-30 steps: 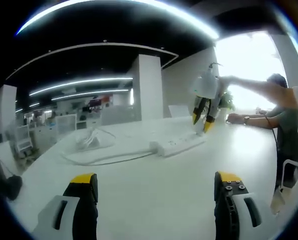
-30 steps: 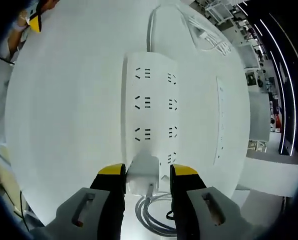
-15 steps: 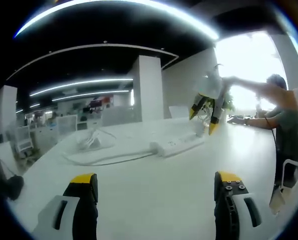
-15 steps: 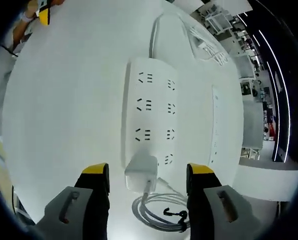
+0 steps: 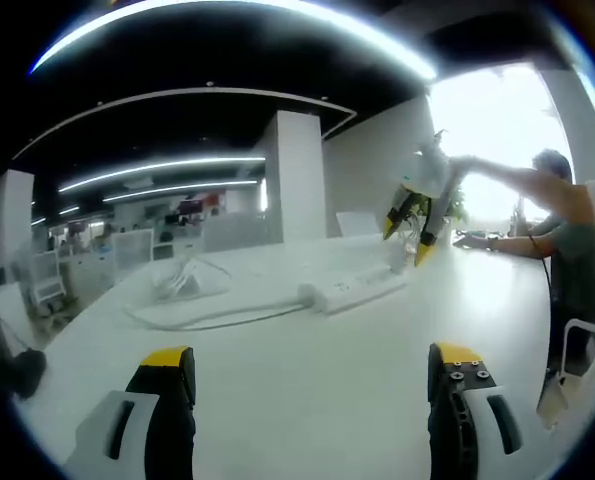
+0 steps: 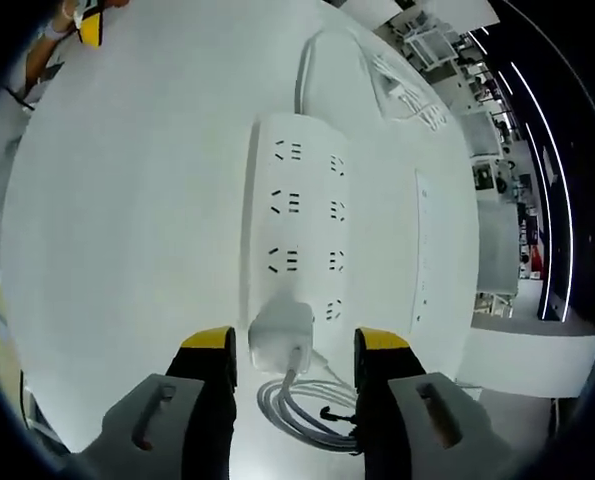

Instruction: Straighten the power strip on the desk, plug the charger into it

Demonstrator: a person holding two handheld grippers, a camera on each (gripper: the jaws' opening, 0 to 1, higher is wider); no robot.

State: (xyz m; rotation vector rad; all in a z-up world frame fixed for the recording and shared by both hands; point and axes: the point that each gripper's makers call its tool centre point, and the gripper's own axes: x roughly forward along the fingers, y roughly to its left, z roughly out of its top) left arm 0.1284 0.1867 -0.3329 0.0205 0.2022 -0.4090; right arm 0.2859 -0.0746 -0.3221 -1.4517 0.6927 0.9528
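In the right gripper view a white power strip point(image 6: 297, 215) lies on the white desk point(image 6: 127, 220), running straight away from me. A white charger point(image 6: 280, 335) sits plugged into its nearest socket, with its grey cable coiled point(image 6: 302, 412) on the desk below. My right gripper point(image 6: 295, 350) is open, its yellow-tipped jaws on either side of the charger with a gap on each side. In the left gripper view my left gripper point(image 5: 307, 368) is open over bare desk, well short of the power strip point(image 5: 355, 289). There the right gripper point(image 5: 415, 222) hangs above the strip's far end.
The strip's cord point(image 6: 302, 70) runs to a bundle of white cables point(image 6: 407, 85) at the far end. A long narrow slotted white panel point(image 6: 422, 250) lies beside the strip. A person's arm and torso point(image 5: 567, 235) stand at the desk's right side. An office with more desks lies behind.
The right gripper, shut on the charger a second ago, has let go and lifted a little above the strip. The charger stays plugged in. The left gripper has not moved.
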